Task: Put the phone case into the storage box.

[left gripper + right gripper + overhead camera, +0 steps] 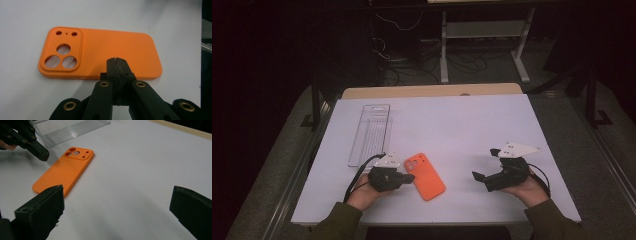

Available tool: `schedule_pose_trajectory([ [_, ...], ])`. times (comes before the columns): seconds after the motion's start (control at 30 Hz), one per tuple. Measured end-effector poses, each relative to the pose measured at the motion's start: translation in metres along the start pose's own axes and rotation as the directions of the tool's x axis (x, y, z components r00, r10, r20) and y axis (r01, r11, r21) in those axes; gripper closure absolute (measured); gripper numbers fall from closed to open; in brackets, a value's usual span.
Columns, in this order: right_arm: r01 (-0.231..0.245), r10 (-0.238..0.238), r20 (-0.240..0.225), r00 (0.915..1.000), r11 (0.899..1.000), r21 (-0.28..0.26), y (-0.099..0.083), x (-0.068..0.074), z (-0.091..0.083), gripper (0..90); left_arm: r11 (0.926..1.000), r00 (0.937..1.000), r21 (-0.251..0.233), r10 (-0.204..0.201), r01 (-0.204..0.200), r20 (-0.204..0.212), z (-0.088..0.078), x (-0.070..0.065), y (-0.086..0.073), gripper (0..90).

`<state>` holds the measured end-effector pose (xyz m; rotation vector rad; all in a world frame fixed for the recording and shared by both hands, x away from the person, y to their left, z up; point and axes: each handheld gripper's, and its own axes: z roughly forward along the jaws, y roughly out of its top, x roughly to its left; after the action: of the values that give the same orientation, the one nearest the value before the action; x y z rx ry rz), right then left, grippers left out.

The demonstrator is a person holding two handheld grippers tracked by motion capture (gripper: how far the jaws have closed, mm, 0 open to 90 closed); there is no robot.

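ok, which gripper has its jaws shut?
The left gripper, by the orange case: jaws pressed together, nothing between them. The right gripper's stand wide apart.

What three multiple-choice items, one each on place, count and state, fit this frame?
1. Where does the clear tray lie?
A. beyond the left gripper
B. by the right gripper
C. on the case

2. How many large round holes has the case's camera block?
A. one
B. three
C. five

3. How do the right gripper's jaws stand?
A. shut on the case
B. shut on nothing
C. wide apart

Key: 1 A, the high view puts the tray up the table on the left; 2 B, the left gripper view shows three large holes; 3 C, bare table shows between them in the right gripper view.
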<state>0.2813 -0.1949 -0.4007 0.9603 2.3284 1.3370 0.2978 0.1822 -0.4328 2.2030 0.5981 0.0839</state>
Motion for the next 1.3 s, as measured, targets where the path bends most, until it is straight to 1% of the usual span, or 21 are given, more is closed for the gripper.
schedule_pose_trajectory([
  [0.03, 0.000, 0.000, 0.000, 1.0000, 1.000, 0.000, 0.000, 0.000, 0.000, 0.0, 1.0000, 1.0000, 0.002, -0.004, 0.004, 0.003, 0.001, 0.000, 0.000, 89.8],
  [0.1, 0.001, -0.001, -0.001, 1.0000, 1.000, 0.000, 0.000, 0.000, 0.000, 0.0, 0.9998, 1.0000, 0.017, 0.000, 0.000, 0.001, 0.003, 0.000, -0.002, 89.8],
  [0.27, -0.002, 0.002, -0.003, 1.0000, 1.000, 0.004, 0.000, 0.001, 0.000, 0.0, 0.9996, 1.0000, 0.030, 0.001, -0.001, 0.001, 0.007, 0.000, -0.003, 89.8],
  [0.37, -0.003, 0.003, -0.004, 1.0000, 1.000, 0.005, 0.000, 0.001, 0.001, 0.0, 0.9988, 1.0000, 0.048, 0.006, -0.006, 0.006, 0.010, 0.001, -0.004, 89.8],
  [0.4, -0.003, 0.003, -0.004, 1.0000, 1.000, 0.004, 0.000, 0.001, 0.001, 0.0, 0.9987, 0.9999, 0.050, 0.010, -0.010, 0.007, 0.011, 0.001, -0.004, 89.8],
  [0.43, -0.004, 0.004, -0.005, 1.0000, 1.000, 0.004, 0.000, 0.001, 0.001, 0.0, 0.9989, 0.9999, 0.047, 0.002, -0.003, 0.013, 0.012, 0.000, -0.004, 89.8],
  [0.57, -0.003, 0.003, -0.003, 1.0000, 1.000, 0.003, 0.000, 0.001, 0.001, 0.0, 0.9990, 0.9999, 0.044, -0.006, 0.006, 0.012, 0.013, 0.001, -0.004, 89.8],
  [0.63, -0.003, 0.003, -0.003, 1.0000, 1.000, 0.004, 0.000, 0.001, 0.001, 0.0, 0.9989, 0.9999, 0.046, 0.007, -0.007, 0.012, 0.013, 0.001, -0.003, 89.8],
  [0.67, -0.003, 0.003, -0.003, 1.0000, 1.000, 0.003, 0.000, 0.001, 0.001, 0.0, 0.9991, 0.9999, 0.043, 0.000, -0.001, 0.011, 0.015, 0.000, -0.002, 89.9],
  [0.7, -0.001, 0.001, -0.004, 1.0000, 1.000, 0.003, 0.000, 0.001, 0.001, 0.0, 0.9989, 0.9999, 0.045, 0.010, -0.011, 0.009, 0.016, 0.000, -0.002, 89.8],
  [0.73, -0.003, 0.003, -0.003, 1.0000, 1.000, 0.002, 0.000, 0.001, 0.001, 0.0, 0.9987, 0.9999, 0.050, 0.009, -0.009, 0.012, 0.016, -0.001, 0.000, 89.9],
  [0.8, -0.003, 0.003, -0.003, 1.0000, 1.000, 0.002, 0.000, 0.001, 0.001, 0.0, 0.9991, 0.9999, 0.040, 0.011, -0.011, 0.007, 0.019, -0.002, 0.001, 89.9],
  [0.87, -0.001, 0.001, -0.003, 1.0000, 1.000, 0.001, 0.000, 0.000, 0.000, 0.0, 0.9987, 0.9999, 0.050, 0.013, -0.014, 0.008, 0.021, -0.003, 0.003, 89.9],
  [0.9, -0.002, 0.002, -0.004, 1.0000, 1.000, 0.001, 0.000, 0.000, 0.000, 0.0, 0.9990, 0.9999, 0.043, 0.014, -0.014, 0.006, 0.023, -0.004, 0.004, 89.9],
  [0.93, -0.002, 0.002, -0.004, 1.0000, 1.000, 0.002, 0.000, 0.000, 0.000, 0.0, 0.9991, 1.0000, 0.043, 0.006, -0.006, 0.006, 0.025, -0.005, 0.005, 89.9],
  [1.03, -0.003, 0.003, -0.003, 1.0000, 1.000, 0.002, 0.000, 0.000, 0.000, 0.0, 0.9983, 0.9999, 0.056, 0.013, -0.014, 0.008, 0.029, -0.006, 0.010, 89.9],
  [1.07, -0.003, 0.003, -0.002, 1.0000, 1.000, 0.001, 0.000, 0.000, 0.000, 0.0, 0.9989, 0.9999, 0.046, 0.010, -0.010, 0.010, 0.031, -0.007, 0.011, 89.9],
  [1.17, -0.003, 0.003, -0.003, 1.0000, 1.000, 0.000, 0.001, 0.000, 0.000, 0.0, 0.9987, 0.9999, 0.050, 0.008, -0.008, 0.010, 0.037, -0.008, 0.016, 89.9],
  [1.2, -0.005, 0.005, -0.004, 1.0000, 1.000, 0.001, 0.001, 0.000, 0.000, 0.0, 0.9991, 0.9999, 0.043, 0.003, -0.003, 0.011, 0.040, -0.009, 0.017, 89.9],
  [1.3, -0.006, 0.006, -0.004, 1.0000, 1.000, 0.000, 0.001, -0.001, 0.000, 0.0, 0.9991, 0.9998, 0.041, 0.008, -0.009, 0.019, 0.047, -0.011, 0.022, 89.9],
])
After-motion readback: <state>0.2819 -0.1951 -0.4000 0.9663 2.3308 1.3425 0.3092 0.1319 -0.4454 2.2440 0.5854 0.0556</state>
